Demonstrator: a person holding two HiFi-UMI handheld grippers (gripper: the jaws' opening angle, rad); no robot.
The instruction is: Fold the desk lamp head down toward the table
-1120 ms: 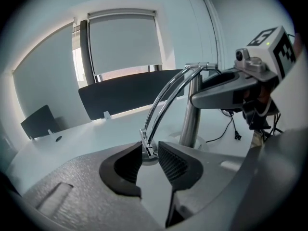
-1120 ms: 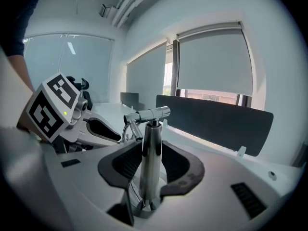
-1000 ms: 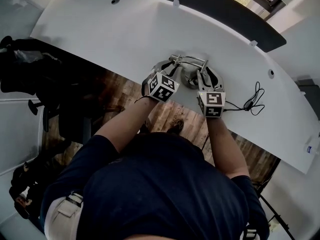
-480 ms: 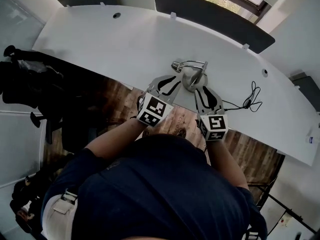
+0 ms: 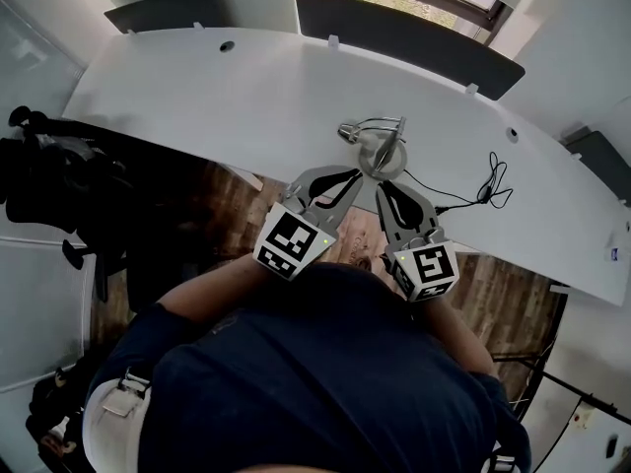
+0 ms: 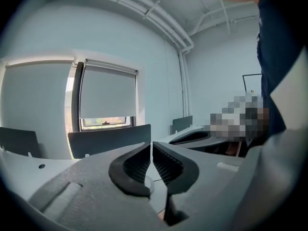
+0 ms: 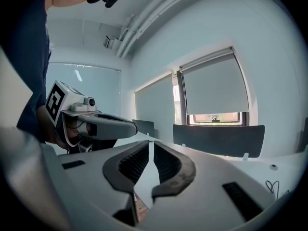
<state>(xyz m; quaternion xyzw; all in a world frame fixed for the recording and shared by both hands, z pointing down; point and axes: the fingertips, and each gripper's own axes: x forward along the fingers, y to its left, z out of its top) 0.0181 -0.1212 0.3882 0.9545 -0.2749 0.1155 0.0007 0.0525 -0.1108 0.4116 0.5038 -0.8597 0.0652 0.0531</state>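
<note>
White and curved, the desk [image 5: 246, 77] spans the room below a window. The left tongs [image 5: 347, 177] are clenched on nothing. Just beyond them the desk lamp [image 5: 378, 148] sits folded low near the front edge. The right tongs [image 5: 386, 191], also empty, have just been closing. A black cable [image 5: 493, 180] trails to the right. Both tongs, with their black-and-white marker cubes, have drawn back off the lamp.

White curved table by the window

The long white table [image 5: 197, 77] carries a metal desk lamp [image 5: 378, 146] near its front edge, folded low over its round base. A black cable [image 5: 488, 187] lies in loose loops to the lamp's right. Dark divider panels [image 5: 404, 28] stand along the table's far edge, and two round cable holes [image 5: 227, 45] sit near that edge.
</note>
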